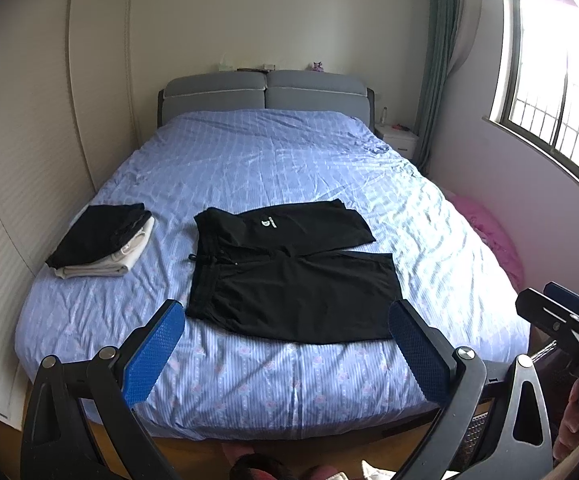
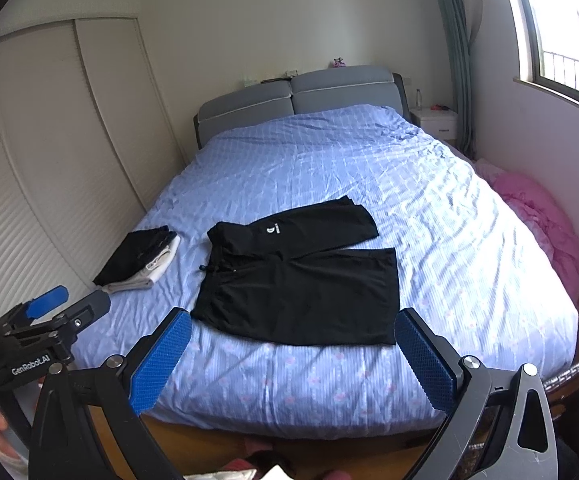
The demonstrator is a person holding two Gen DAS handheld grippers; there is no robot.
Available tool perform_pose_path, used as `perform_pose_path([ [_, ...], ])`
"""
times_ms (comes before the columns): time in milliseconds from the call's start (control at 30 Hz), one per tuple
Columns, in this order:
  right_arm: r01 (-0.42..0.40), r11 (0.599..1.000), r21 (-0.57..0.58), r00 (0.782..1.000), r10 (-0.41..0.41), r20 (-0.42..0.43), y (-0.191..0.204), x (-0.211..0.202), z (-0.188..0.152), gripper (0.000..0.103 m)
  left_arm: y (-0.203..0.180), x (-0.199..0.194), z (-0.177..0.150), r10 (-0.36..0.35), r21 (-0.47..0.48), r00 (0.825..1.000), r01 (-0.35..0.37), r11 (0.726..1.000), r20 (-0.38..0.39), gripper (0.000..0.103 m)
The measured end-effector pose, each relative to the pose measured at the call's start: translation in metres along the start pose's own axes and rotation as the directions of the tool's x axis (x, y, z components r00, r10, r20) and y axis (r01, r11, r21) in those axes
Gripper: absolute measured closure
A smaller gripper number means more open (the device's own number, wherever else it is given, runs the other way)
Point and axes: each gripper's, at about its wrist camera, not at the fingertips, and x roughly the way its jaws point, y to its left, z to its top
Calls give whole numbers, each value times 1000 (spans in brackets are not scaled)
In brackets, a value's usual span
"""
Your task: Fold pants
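Left wrist view. My left gripper (image 1: 285, 322), blue-padded fingers (image 1: 151, 356) spread wide and holding nothing, hovers off the foot of the bed covered in a light-blue patterned sheet (image 1: 273, 168). The black fabric shorts with a small white logo (image 1: 289, 276) lie flat and unfolded near the foot edge, waistband to the left, both legs pointing right, the hem of the near leg close to the mattress edge. A folded stack of black and cream garments (image 1: 103, 242) sits apart at the left edge, beside the white louvred wardrobe doors (image 1: 17, 184). Bare sheet runs to the grey padded headboard (image 1: 265, 94). My right gripper (image 1: 561, 320) shows at the right margin.

Right wrist view. My right gripper (image 2: 293, 326) is likewise wide apart and empty, short of the bed's foot. The shorts (image 2: 301, 284) lie between its fingers' lines; a pink crumpled blanket (image 2: 537, 216) fills the gap by the window wall.
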Motion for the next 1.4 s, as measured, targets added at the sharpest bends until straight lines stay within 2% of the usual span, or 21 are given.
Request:
perform_pose_path([
  [1400, 12, 1000, 20, 1000, -12, -1, -12, 1, -5, 0, -5, 4, 8, -1, 1, 1000, 1, 1000, -3, 0],
])
